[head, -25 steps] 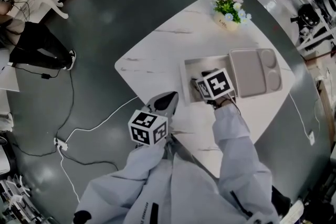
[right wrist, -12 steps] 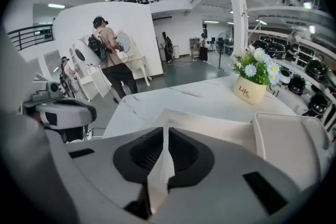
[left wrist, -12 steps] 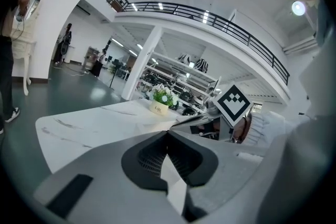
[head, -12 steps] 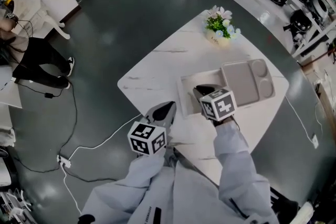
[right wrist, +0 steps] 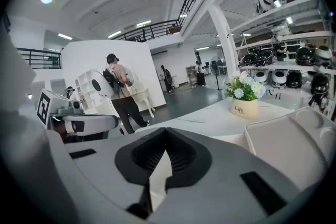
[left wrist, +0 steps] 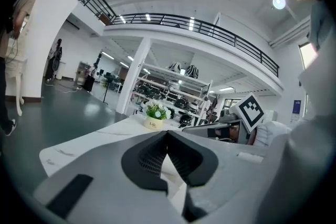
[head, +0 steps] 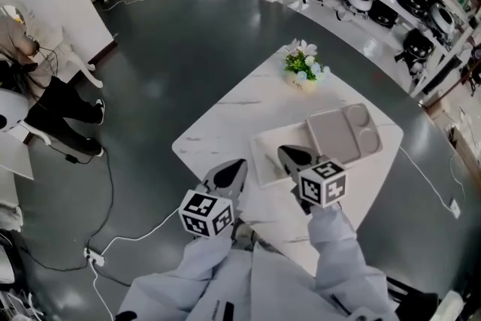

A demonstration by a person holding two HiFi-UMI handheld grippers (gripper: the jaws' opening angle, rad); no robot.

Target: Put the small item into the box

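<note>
- The right gripper [right wrist: 166, 134] had just closed; its jaws met tip to tip with nothing between them.
- The box [head: 264, 158] lay open just below its tips; the small item could not be made out.
- A tray [head: 342, 133] sat beyond on its right, a flower pot [head: 303, 77] farther ahead.
- The left gripper [left wrist: 168, 136], also closed and empty, hung to its left over the table [head: 218, 128] edge.
</note>
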